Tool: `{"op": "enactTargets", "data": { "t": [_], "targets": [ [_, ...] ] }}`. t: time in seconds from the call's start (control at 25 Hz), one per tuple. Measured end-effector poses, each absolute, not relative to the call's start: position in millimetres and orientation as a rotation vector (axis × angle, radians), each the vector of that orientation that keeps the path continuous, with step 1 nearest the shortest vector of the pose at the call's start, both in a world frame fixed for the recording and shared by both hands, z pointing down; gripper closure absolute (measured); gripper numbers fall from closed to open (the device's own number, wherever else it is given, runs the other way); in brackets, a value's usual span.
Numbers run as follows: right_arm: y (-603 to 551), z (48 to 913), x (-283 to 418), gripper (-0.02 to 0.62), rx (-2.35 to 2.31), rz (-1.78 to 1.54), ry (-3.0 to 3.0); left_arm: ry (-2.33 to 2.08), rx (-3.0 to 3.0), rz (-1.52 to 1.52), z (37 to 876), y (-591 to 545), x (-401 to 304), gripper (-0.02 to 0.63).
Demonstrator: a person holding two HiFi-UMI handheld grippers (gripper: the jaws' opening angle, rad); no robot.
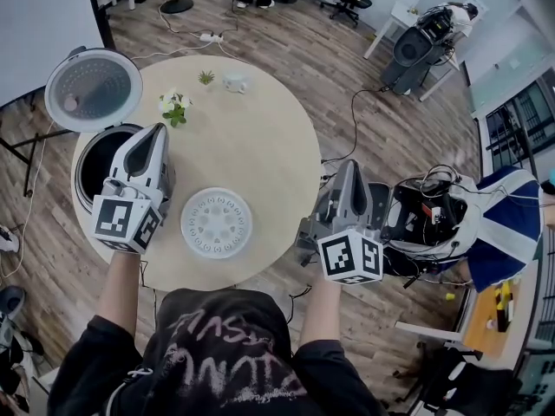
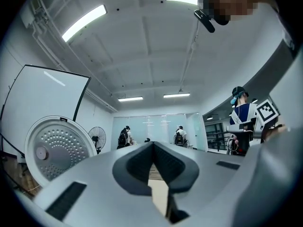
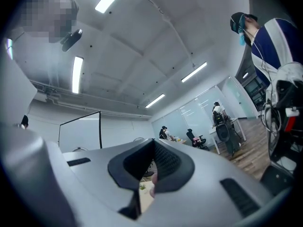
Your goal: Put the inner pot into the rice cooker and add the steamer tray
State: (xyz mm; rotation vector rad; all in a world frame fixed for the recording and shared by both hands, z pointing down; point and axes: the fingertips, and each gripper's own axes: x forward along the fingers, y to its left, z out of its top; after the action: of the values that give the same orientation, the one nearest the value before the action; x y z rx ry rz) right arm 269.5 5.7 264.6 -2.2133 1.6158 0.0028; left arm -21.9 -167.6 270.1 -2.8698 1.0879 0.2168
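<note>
In the head view the rice cooker stands at the left edge of the round table, its lid tipped back so the dark well is open from above. Whether the inner pot already sits in it I cannot tell. The steamer tray lies flat at lower centre, near the table's front edge, with bare tabletop around it. The left gripper hovers at the cooker's right rim; the right gripper hangs past the table's lower-right edge, over floor. The left gripper view shows its jaws pressed together on nothing, with the lid at lower left. The right gripper view likewise shows jaws pressed together and empty.
</note>
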Motion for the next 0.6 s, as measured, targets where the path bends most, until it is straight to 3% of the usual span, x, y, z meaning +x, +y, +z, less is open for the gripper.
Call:
{"op": "enactTargets", "data": {
  "t": [0.6],
  "targets": [
    [24.6, 273.4, 245.1, 0.591, -2.191, -0.051, 1.799, 1.155, -2.839, 0.203, 265.2, -128.4, -38.1, 0.595]
  ]
}}
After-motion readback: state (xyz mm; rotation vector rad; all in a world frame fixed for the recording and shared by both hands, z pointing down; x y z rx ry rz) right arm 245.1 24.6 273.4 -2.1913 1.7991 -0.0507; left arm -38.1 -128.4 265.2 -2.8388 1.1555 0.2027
